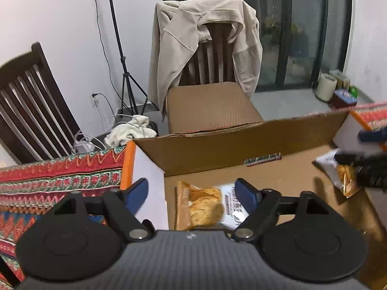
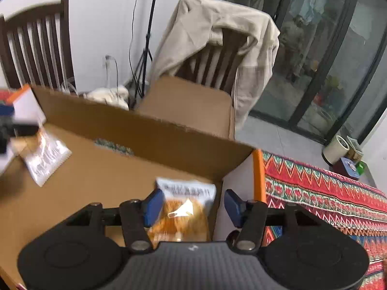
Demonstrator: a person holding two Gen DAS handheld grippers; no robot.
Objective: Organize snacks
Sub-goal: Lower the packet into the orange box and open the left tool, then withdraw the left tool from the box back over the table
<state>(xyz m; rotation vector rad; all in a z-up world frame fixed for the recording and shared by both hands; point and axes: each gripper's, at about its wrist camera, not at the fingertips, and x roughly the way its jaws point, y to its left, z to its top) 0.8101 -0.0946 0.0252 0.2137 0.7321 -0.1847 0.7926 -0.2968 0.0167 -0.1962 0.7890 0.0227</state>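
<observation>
Cardboard box (image 1: pixel 241 145) holds both snack packets (image 1: pixel 208 205) (image 2: pixel 181 207), one beneath each hand-held gripper (image 1: pixel 191 194) (image 2: pixel 191 204), both spread wide and empty (right view blurred), so, I judge, a hasty descent could snag the box wall or crush the crisps.

Both wrist views look closely down into the cardboard box (image 1: pixel 241 145) from opposite ends.

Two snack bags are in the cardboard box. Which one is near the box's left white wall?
The snack bag under the open left gripper lies beside the left white wall. The other bag lies by the right wall.
</observation>
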